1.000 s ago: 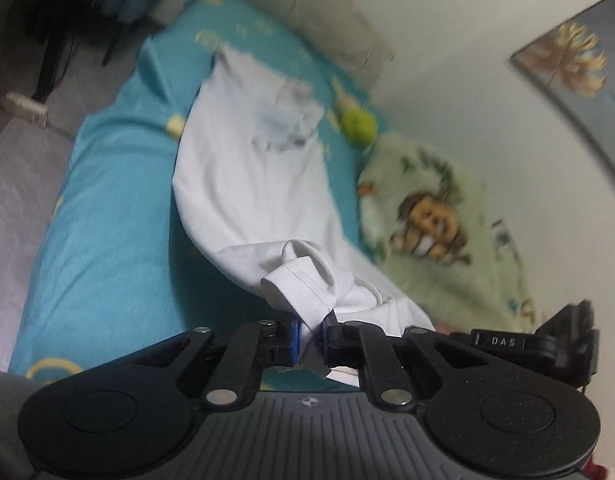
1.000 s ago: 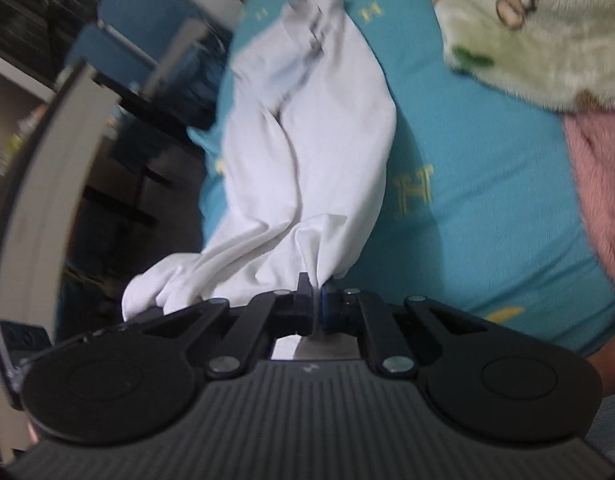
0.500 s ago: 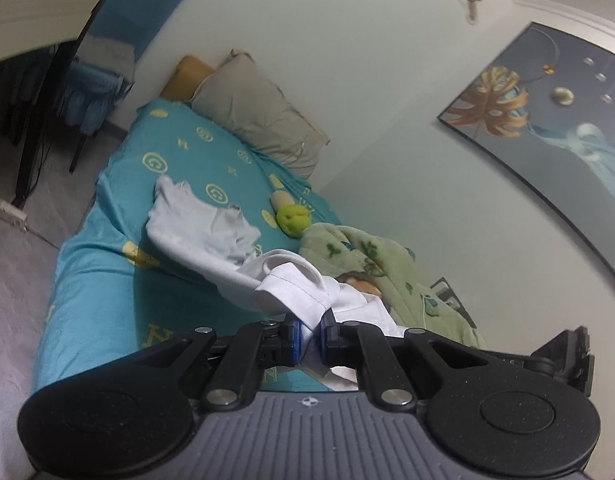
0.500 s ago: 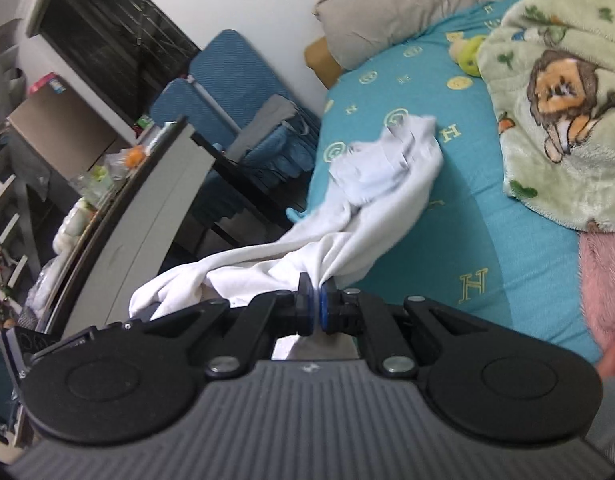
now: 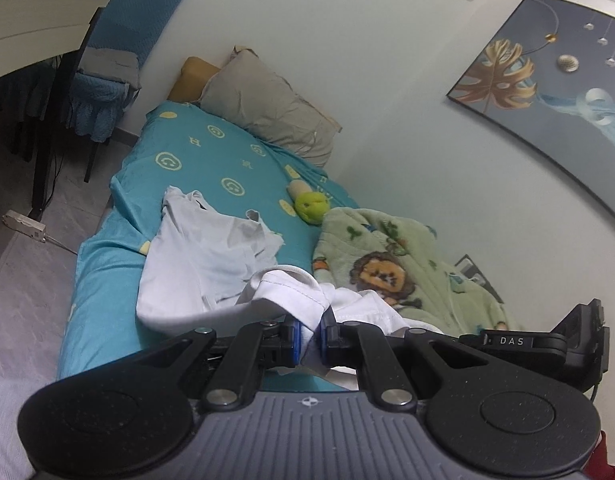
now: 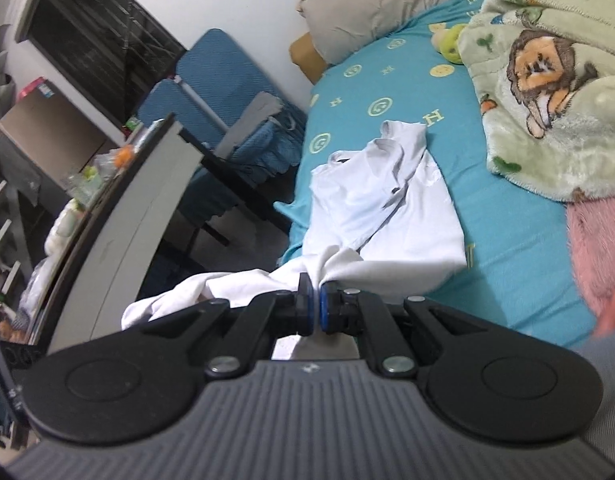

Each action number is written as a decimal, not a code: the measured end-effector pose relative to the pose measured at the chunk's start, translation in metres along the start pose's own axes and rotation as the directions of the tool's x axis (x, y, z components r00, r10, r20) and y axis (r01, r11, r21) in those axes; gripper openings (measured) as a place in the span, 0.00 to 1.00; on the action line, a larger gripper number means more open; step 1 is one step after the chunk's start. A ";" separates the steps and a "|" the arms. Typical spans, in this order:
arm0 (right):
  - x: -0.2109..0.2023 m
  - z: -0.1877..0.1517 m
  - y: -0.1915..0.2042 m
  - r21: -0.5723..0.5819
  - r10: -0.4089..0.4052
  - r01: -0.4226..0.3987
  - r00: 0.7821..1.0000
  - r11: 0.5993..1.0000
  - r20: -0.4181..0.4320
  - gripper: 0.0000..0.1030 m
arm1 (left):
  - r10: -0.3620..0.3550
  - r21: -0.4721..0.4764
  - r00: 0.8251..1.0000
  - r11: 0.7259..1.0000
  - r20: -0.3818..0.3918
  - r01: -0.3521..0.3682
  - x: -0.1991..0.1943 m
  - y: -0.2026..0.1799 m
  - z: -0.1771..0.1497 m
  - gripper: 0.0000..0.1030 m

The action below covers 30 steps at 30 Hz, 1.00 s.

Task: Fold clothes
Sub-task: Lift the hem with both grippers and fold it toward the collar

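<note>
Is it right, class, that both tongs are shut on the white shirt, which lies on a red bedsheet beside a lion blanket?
Not quite: the bedsheet is teal, not red, as the right wrist view shows. The left tongs and right tongs are both shut on the white shirt, beside the lion blanket.

One garment [image 5: 211, 264], two pillows [image 5: 267, 108].

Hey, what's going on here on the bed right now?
A person is folding a white shirt on the bed, with tongs in each hand. The left tongs are shut on a hemmed edge of the shirt, and the right tongs are shut on another bunched part. The near end is lifted while the far end lies on the teal sheet. A lion blanket and a pillow sit nearby.
</note>
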State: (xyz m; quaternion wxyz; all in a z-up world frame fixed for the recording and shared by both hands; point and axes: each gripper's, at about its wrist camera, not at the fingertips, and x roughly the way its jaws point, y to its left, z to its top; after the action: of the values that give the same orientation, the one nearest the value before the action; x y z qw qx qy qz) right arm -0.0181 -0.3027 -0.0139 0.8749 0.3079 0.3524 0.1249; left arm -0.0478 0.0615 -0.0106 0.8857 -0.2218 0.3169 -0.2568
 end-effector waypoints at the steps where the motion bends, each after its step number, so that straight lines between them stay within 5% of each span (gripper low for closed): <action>1: 0.009 0.006 -0.004 0.008 -0.005 0.005 1.000 1.000 -0.002 0.07 | 0.012 0.001 1.000 1.000 -0.003 -0.012 0.013 0.004 0.005 0.09; 10: 0.112 0.062 -0.040 0.032 -0.064 0.066 0.997 0.997 -0.050 0.07 | 0.136 0.011 0.990 0.991 -0.028 -0.136 0.138 0.045 0.048 0.10; 19: 0.222 0.076 -0.089 -0.047 -0.163 0.158 0.980 0.986 -0.118 0.07 | 0.259 0.069 0.963 0.965 -0.076 -0.254 0.258 0.103 0.038 0.10; 24: 0.273 0.066 -0.103 -0.206 -0.288 0.253 0.944 0.945 -0.160 0.07 | 0.336 0.069 0.936 0.941 -0.105 -0.330 0.298 0.133 0.028 0.10; 30: 0.290 0.067 -0.108 -0.205 -0.314 0.273 0.928 0.940 -0.199 0.08 | 0.348 0.080 0.927 0.937 -0.141 -0.339 0.315 0.146 0.021 0.10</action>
State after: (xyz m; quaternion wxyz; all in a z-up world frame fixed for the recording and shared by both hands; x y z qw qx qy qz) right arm 0.2373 -0.2912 -0.2001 0.8606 0.1576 0.4808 0.0571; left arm 0.2220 -0.0085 -0.2180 0.8957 -0.1183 0.4107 -0.1226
